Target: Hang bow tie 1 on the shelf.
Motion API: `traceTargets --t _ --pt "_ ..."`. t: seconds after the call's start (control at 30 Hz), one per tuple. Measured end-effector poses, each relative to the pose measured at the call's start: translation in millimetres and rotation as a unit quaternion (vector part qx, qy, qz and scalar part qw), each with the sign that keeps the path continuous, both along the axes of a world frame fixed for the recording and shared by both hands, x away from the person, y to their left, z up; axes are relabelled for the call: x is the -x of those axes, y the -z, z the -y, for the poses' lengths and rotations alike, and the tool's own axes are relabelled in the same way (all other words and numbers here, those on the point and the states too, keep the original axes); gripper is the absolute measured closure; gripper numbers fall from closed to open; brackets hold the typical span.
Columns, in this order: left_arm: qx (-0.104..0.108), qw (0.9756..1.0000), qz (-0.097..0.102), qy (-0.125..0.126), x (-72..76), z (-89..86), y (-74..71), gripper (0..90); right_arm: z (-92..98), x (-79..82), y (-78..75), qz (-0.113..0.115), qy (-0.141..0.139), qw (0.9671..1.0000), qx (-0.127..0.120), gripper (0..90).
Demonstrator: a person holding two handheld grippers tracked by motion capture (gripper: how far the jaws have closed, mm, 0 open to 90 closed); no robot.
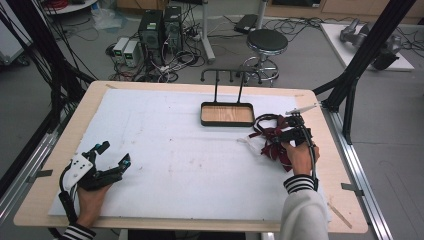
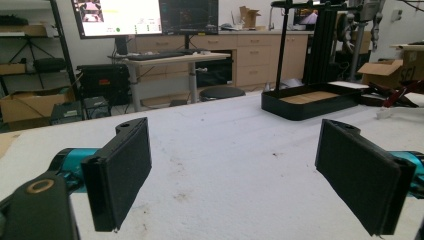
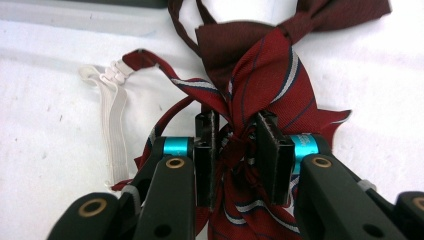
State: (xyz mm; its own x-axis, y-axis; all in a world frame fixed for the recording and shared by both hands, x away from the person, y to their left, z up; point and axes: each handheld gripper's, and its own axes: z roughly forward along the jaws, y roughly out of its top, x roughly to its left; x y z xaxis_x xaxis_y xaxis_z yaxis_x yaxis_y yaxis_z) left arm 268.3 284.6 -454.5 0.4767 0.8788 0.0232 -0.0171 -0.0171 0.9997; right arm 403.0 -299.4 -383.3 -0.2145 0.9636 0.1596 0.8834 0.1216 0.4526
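A dark red striped bow tie (image 1: 272,140) with a white elastic strap (image 3: 114,107) lies on the white mat right of centre. My right gripper (image 1: 294,131) is shut on the bow tie (image 3: 270,75), its two pads pinching the knot in the middle (image 3: 235,145). Just behind it stands a black tray with a wooden floor (image 1: 226,114) and a tall black hook stand. My left gripper (image 1: 114,154) rests at the mat's front left, jaws wide apart with nothing between the pads (image 2: 122,170). The tray (image 2: 305,102) lies far ahead of it.
The table's wooden border (image 1: 60,150) frames the white mat (image 1: 175,150). A black frame post (image 1: 350,80) rises at the right rear corner. A stool (image 1: 266,42), computers and cables sit on the floor behind the table.
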Motion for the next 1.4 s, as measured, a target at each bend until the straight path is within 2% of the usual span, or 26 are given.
traceTargets --t 0.27,0.4,0.47,0.53,0.63,0.9,1.03,1.13,1.17,1.2,1.4 --pt "0.0 1.0 0.0 0.0 0.0 0.0 0.0 15.1 -0.4 3.4 -9.9 0.048 0.003 0.9988 -0.005 72.3" --pt "0.0 1.0 0.0 0.0 -0.1 0.0 0.0 15.1 -1.7 6.7 -18.2 0.09 0.002 0.9959 -0.008 72.3" --pt "0.0 1.0 0.0 0.0 -0.1 0.1 0.0 15.1 -2.3 7.4 -19.6 0.099 0.0 0.995 -0.012 72.3" --pt "0.0 1.0 0.0 0.0 -0.1 0.2 0.0 15.1 -3.0 8.9 -23.7 0.119 -0.002 0.9926 -0.025 72.3" --pt "0.0 1.0 0.0 0.0 -0.1 0.2 0.0 15.1 -4.1 10.4 -27.9 0.147 -0.004 0.9887 -0.03 72.3" --pt "0.0 1.0 0.001 -0.001 -0.1 0.4 0.1 15.1 -8.6 15.0 -36.6 0.21 -0.02 0.977 -0.029 72.3" --pt "0.001 1.0 0.001 -0.001 0.0 0.4 0.1 15.1 -11.5 18.2 -41.3 0.242 -0.024 0.9696 -0.025 72.2" --pt "0.001 1.0 0.001 -0.001 0.0 0.6 0.1 15.1 -12.6 20.8 -44.9 0.268 -0.025 0.963 -0.022 72.3" --pt "0.0 1.0 0.002 -0.001 0.0 0.5 0.0 15.1 -13.0 21.7 -46.4 0.279 -0.025 0.9597 -0.022 72.3" --pt "0.0 1.0 0.001 -0.001 0.1 0.5 0.0 15.1 -13.2 22.5 -47.5 0.284 -0.025 0.9582 -0.024 72.3" --pt "0.0 1.0 0.002 -0.001 0.0 0.6 0.1 15.1 -14.4 23.9 -50.6 0.299 -0.024 0.9536 -0.023 72.2"
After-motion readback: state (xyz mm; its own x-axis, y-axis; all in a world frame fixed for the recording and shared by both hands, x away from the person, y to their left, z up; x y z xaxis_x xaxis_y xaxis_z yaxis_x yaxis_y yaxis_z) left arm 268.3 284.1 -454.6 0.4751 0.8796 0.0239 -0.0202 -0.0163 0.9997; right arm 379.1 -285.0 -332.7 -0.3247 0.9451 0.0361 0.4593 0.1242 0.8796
